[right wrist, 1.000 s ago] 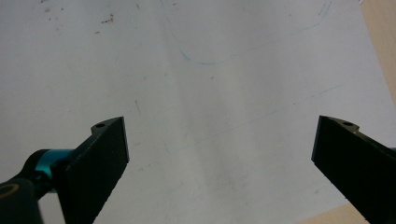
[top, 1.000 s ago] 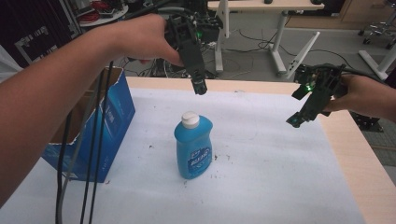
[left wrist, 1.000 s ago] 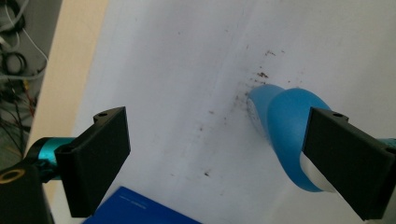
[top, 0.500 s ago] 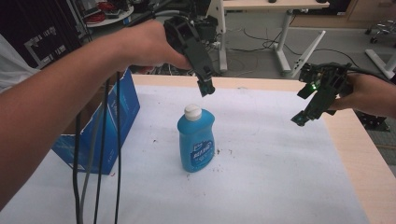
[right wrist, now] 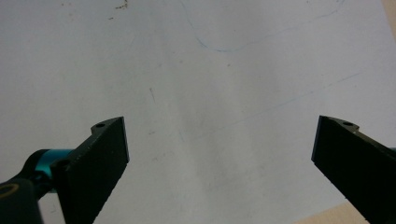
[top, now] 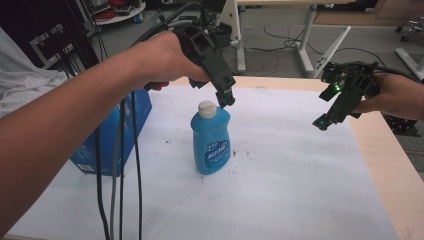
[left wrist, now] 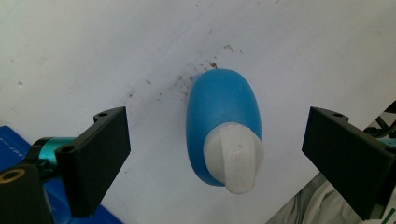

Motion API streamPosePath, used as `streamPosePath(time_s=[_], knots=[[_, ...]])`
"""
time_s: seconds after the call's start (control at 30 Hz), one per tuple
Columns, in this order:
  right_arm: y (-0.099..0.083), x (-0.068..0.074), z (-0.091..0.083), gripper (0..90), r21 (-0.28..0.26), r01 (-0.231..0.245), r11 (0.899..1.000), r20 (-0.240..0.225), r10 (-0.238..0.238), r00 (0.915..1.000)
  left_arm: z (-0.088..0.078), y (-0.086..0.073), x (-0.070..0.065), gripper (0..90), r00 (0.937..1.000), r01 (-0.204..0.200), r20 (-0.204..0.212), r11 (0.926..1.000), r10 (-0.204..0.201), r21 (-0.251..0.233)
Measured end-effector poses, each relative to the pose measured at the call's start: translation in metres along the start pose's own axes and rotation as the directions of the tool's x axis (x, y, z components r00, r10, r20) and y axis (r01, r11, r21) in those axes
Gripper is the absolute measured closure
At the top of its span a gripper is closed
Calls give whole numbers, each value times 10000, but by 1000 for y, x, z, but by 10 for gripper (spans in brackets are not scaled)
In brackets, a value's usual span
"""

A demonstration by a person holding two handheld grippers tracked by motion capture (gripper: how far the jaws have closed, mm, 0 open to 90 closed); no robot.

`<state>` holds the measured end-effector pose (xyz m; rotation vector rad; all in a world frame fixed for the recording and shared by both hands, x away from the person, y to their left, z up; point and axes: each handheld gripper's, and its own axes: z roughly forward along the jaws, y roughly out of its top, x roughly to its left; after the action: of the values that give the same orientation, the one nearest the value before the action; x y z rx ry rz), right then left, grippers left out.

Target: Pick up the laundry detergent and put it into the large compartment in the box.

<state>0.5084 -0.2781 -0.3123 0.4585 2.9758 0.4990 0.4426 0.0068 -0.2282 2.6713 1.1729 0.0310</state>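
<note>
The blue bottle (top: 212, 140) stands upright on the white sheet (top: 280, 190), directly beneath the left gripper (top: 227, 100) (jaws spread wide, cap between them, untouched). The right gripper (top: 322, 121) hovers well apart, its jaws likewise spread and empty.

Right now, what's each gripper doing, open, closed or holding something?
Left gripper: open, empty, above the blue plastic bottle with white cap.
Right gripper: open, empty.

In the high view the person's forearm (top: 75, 125) and hanging cables (top: 120, 165) cover much of the blue box (top: 142, 107) at left, and the print on the bottle's label (top: 216, 151) is too small to read. In the left gripper view the box (left wrist: 11, 144) is cut off at lower left.
</note>
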Motion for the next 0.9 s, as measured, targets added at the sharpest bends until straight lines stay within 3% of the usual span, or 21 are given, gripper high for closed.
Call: streamPosePath(time_s=[0.47, 0.9], knots=[[-2, 6, 3, 30, 27, 83, 10000, -44, -83, 10000, 27, -13, -7, 78, 10000, -24, -64, 9994, 26, 350], [-1, 7, 4, 30, -19, 122, 9999, -57, -122, 9999, 47, -17, -9, 78, 9999, -58, -128, 9997, 61, 226]])
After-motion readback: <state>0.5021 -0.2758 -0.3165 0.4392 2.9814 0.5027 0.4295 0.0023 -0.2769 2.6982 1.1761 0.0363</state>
